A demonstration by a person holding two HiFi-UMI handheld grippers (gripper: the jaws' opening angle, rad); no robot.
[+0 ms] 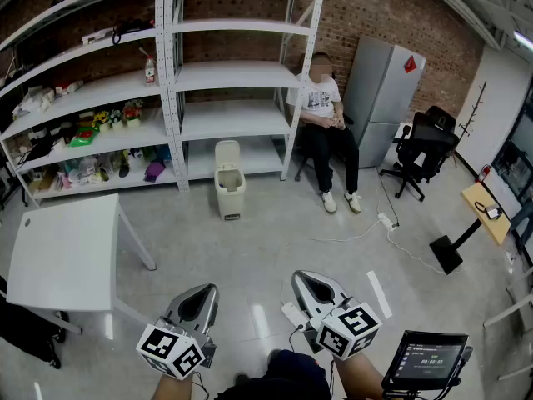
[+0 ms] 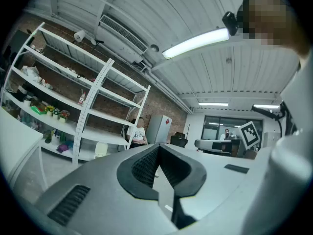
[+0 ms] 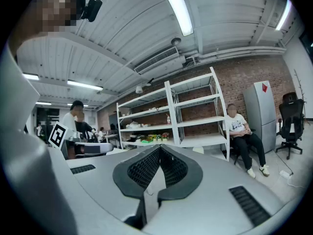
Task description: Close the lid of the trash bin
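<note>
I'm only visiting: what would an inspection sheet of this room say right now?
Surface: glossy grey floor.
Job's things: trash bin beside the shelves, lid standing up, not yet closed.
Clutter: small items on the shelves; white table at left.
Grippers: left gripper and right gripper both shut, empty, far from the bin.
Cables: power strip with cord on the floor.
Surroundings: seated person, fridge, office chair, brick wall.
</note>
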